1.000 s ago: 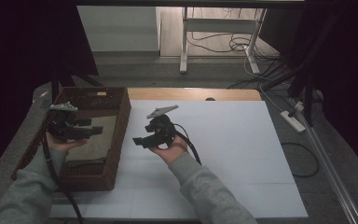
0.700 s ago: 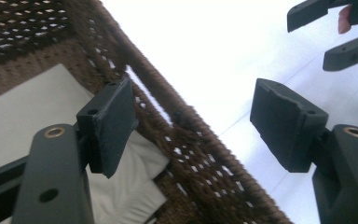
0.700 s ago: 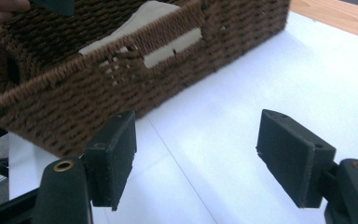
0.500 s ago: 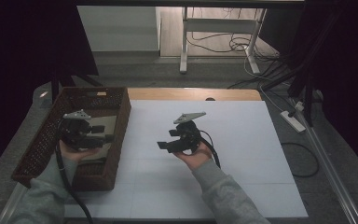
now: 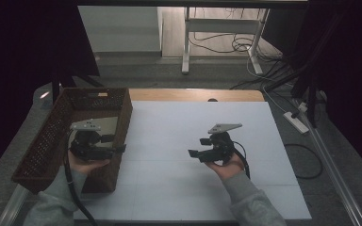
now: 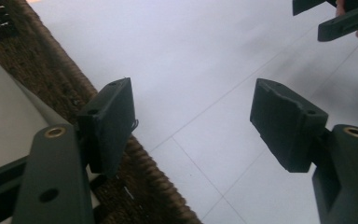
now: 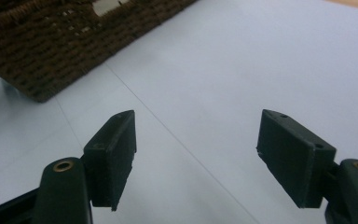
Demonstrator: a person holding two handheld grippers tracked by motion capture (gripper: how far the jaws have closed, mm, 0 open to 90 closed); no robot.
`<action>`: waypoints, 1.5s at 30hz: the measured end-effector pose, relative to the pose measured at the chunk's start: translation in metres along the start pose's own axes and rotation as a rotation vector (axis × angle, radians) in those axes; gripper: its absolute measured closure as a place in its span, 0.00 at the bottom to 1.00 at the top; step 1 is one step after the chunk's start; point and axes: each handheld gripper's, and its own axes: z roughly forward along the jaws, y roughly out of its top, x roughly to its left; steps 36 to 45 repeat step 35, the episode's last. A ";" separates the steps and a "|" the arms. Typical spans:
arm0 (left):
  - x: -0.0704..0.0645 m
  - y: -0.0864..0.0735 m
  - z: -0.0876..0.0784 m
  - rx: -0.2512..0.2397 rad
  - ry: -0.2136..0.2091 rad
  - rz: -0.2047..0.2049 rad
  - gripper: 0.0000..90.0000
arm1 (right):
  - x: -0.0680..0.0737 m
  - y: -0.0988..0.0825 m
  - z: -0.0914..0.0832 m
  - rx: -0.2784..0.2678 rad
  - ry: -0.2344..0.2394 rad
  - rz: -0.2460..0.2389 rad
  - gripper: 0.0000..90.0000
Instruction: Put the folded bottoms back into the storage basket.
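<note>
Over white sheet (image 5: 193, 127), right claw (image 5: 194, 154) wide open, empty, left claw (image 5: 118, 147) likewise

A: Left gripper (image 6: 193, 126) jaws stood wide apart, nothing between them?
B: Confirmed. Woven basket (image 6: 56, 88) rim ran under the left jaw; white table (image 6: 191, 56) lay beyond. Other gripper (image 6: 340, 21) sat at the top right corner, well apart.

The left tool (image 5: 118, 147) and the hand (image 5: 86, 162) holding it hid part of the basket's (image 5: 52, 136) floor in the high view. In the left gripper view, the top edge cut off the right tool (image 6: 342, 18). The person's sleeves (image 5: 250, 205) ran off the bottom edge.
</note>
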 end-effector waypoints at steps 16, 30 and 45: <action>-0.013 -0.018 0.005 -0.009 -0.022 -0.003 0.33 | -0.031 -0.048 -0.056 0.020 -0.090 0.037 0.31; -0.022 -0.019 0.003 -0.015 -0.020 0.019 0.33 | -0.047 -0.070 -0.076 0.024 -0.124 0.057 0.31; -0.023 -0.019 0.002 -0.017 -0.022 0.027 0.32 | -0.047 -0.071 -0.075 0.029 -0.124 0.045 0.30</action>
